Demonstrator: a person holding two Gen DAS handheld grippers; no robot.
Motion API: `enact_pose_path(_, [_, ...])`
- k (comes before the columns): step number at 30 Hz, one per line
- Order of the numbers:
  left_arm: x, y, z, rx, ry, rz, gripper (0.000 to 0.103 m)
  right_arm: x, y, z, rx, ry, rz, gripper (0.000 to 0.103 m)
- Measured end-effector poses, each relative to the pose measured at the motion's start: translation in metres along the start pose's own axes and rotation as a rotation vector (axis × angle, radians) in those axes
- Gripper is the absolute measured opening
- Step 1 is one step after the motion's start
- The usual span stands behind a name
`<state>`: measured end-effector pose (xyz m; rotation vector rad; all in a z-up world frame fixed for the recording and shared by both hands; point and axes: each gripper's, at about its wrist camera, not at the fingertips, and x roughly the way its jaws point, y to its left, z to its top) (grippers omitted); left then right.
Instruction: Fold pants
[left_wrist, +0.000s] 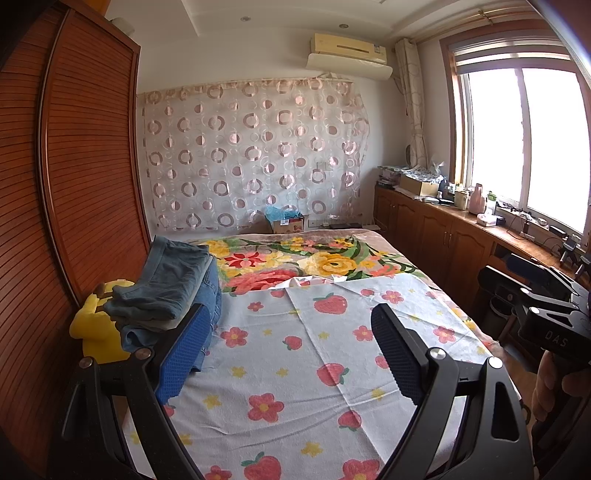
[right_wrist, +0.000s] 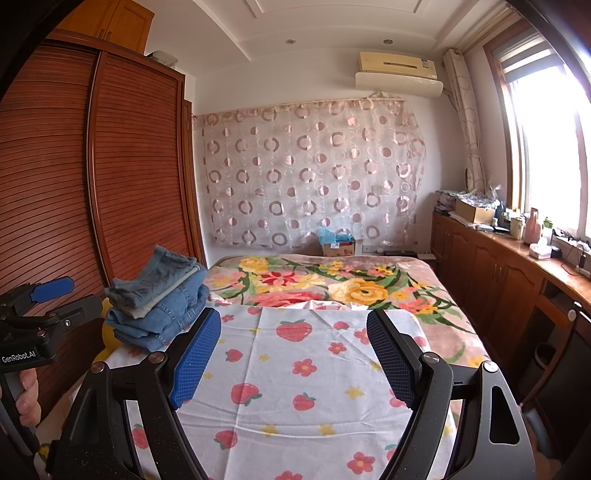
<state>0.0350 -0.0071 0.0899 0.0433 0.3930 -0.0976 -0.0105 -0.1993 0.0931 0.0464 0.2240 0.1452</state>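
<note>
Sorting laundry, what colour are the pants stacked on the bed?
Blue denim pants, best seen in the right wrist view.

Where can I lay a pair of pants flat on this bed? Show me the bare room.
The strawberry sheet is bare from the pile of folded jeans on its left across to its right edge, and back to the flowered blanket. That blanket is bare too. It is crowded only at the left, where the jeans sit above a yellow plush toy.

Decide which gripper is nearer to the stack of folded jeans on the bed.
Left. The left gripper hangs open with one of its fingers just beside the stack of folded jeans. The right gripper is open too, farther out over the strawberry sheet.
</note>
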Motion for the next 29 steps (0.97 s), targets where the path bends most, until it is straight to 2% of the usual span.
enact_pose_path(29, [-0.0002,0.0,0.0006,-0.001,0.0,-0.001,0.089,-0.0001,0.001,-0.0015,-0.001,-0.001,0.001,0.083])
